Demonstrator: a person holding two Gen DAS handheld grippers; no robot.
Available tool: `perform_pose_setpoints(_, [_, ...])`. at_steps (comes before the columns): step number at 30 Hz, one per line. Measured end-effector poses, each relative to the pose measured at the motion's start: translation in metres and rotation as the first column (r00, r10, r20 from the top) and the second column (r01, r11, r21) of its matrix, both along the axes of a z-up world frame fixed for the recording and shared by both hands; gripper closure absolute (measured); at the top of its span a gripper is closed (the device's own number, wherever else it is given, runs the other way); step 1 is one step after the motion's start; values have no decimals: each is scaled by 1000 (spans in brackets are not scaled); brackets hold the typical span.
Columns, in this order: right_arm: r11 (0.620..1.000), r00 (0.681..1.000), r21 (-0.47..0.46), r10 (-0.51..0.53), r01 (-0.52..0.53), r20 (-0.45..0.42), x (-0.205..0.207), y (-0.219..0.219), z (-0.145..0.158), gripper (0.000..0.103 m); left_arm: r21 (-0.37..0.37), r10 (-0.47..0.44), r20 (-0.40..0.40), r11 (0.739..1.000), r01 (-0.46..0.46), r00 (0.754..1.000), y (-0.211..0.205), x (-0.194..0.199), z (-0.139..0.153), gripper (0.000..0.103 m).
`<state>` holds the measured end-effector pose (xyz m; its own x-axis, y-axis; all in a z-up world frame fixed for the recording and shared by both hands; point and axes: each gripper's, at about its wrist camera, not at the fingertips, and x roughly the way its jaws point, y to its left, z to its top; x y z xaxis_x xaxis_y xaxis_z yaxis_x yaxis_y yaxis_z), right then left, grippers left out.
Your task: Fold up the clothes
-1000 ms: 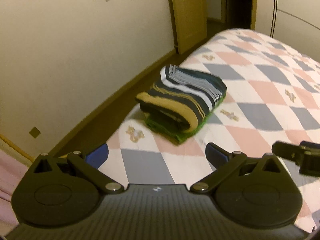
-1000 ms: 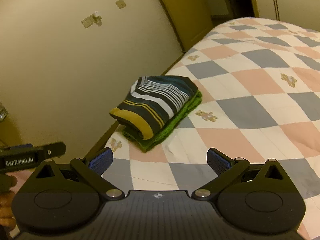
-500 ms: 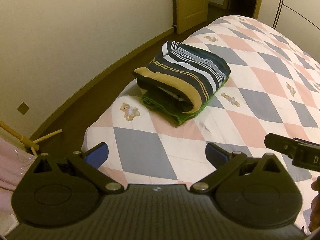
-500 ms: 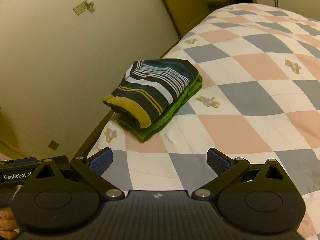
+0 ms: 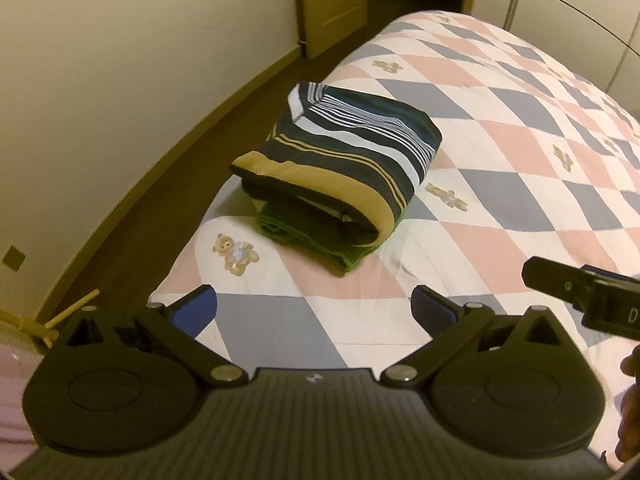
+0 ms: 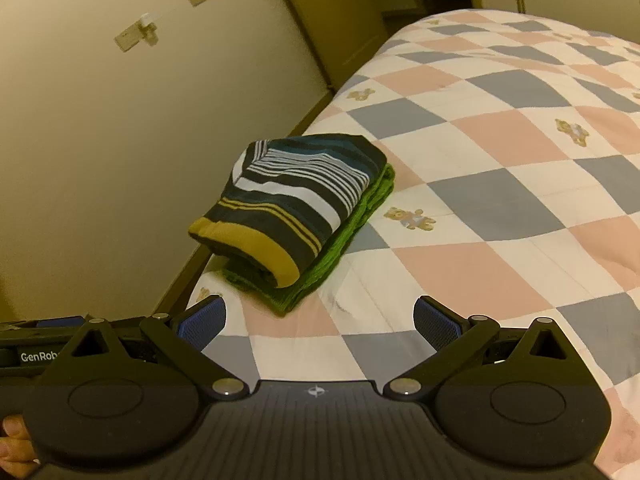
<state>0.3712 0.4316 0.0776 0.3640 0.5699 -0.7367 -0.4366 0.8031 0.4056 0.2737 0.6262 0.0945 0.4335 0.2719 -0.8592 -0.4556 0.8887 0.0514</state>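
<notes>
- Near the bed's left edge, on the quilt [image 5: 500, 240], your folded striped garment [image 5: 344, 152] sits on top of a folded green garment [image 5: 320, 240]; the stack lies ahead of both grippers and touches neither.
- Your quilt is a check of pink, grey-blue and white patches with small teddy bears [image 5: 236, 250] printed on it, and it covers the whole bed.
- Beside the bed you have a strip of dark floor [image 5: 168, 184], a plain cream wall [image 5: 120, 60] and a door [image 5: 332, 0] further back.
- Your left gripper [image 5: 314, 304] has its blue-padded fingers [image 5: 196, 308] spread wide apart, holding nothing.
- Your right gripper [image 6: 320, 316] likewise has its fingers [image 6: 204, 320] wide apart and empty.
- Only the left wrist view shows a wooden stand's feet [image 5: 44, 324] on the floor and a low wall plate [image 5: 14, 258].
- Only the right wrist view shows wall switches [image 6: 138, 34] high up and the green garment's right-hand edge.
- Each view catches the other gripper's body at its rim.
</notes>
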Motion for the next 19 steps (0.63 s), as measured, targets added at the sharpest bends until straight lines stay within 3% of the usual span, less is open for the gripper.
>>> perform_pose_setpoints(19, [997, 997, -23, -76, 77, 21, -4, 54, 3, 0, -47, -97, 20, 994, 98, 995, 58, 21, -1, 1])
